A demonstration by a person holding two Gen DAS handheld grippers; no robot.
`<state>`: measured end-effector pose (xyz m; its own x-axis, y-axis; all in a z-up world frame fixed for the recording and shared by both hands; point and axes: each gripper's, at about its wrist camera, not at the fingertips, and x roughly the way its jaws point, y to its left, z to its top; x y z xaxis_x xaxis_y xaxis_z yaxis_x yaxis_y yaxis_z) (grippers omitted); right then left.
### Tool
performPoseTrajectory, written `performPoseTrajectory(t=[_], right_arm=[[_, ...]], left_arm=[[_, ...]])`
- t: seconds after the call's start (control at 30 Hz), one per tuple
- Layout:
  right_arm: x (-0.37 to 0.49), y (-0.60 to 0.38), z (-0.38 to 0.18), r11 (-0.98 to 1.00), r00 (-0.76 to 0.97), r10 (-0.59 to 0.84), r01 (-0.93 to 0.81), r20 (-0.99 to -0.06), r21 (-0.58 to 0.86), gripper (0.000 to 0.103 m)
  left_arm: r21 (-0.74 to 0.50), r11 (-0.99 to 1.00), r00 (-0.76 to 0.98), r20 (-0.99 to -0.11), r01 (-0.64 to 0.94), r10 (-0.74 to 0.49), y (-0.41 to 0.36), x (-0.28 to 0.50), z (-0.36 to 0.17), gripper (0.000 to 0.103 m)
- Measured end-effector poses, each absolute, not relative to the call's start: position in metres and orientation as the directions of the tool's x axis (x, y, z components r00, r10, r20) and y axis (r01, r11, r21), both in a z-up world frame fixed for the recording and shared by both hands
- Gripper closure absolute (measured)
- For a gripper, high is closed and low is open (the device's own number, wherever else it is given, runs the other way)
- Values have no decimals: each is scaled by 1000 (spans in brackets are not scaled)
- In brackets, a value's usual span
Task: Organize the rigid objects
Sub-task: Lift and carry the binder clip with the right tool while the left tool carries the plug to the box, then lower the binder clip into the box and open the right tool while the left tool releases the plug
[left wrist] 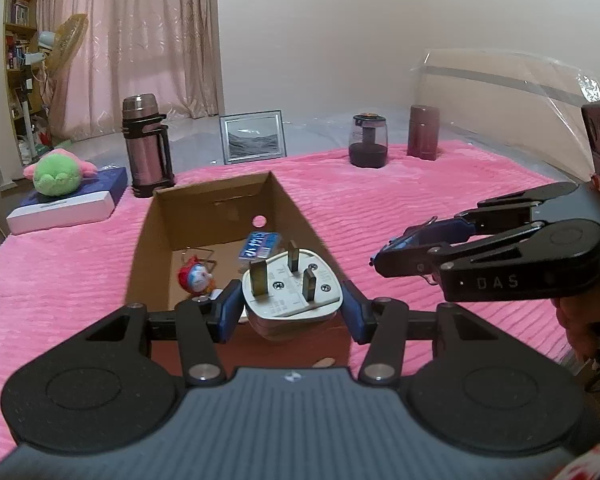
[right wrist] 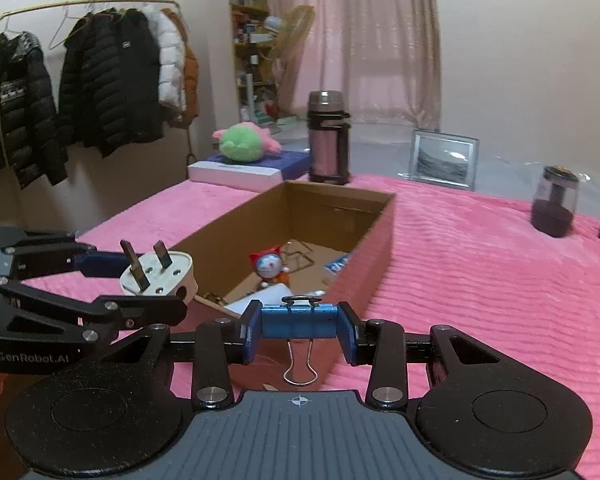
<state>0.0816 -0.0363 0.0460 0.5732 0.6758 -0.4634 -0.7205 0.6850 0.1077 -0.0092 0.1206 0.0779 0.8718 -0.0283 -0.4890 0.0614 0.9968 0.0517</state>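
While both grippers hover at the box's near end:
Left gripper: pinching white plug, lower centre.
Right gripper: clamped on blue binder clip.
Cardboard box: mid-frame on pink blanket, holding a small figurine.

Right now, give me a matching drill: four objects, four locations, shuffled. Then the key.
Things:
1. white plug
2. blue binder clip
3. cat figurine
4. green plush

Places:
A. lying inside the cardboard box
B. held by the left gripper
C. on the flat blue-and-white box
D. held by the right gripper

Pairs: 1-B, 2-D, 3-A, 4-C
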Motion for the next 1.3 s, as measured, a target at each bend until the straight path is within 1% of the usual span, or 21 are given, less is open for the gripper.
performPoseTrajectory(t=[0.4,0.53,0.7,1.0,1.3], right_arm=[[101,8,48,621,536,706,-782,-464,42,67],[116,13,49,610,530,707,-792,-468,25,67],[142,23,51,592,528,697,-806,-485,-25,67],[200,56,43,489,475,669,-861,-572,-143,67],[250,94,19,308,389,614,-919,-687,-245,67]], left_arm=[[85,994,877,-479,67,-19,166,8,90,56],[80,993,873,-487,81,-32,184,26,96,56],[116,986,860,-508,119,-45,203,57,102,56],[210,945,809,-581,249,-84,218,131,95,56],[218,906,726,-676,363,-128,224,196,67,56]])
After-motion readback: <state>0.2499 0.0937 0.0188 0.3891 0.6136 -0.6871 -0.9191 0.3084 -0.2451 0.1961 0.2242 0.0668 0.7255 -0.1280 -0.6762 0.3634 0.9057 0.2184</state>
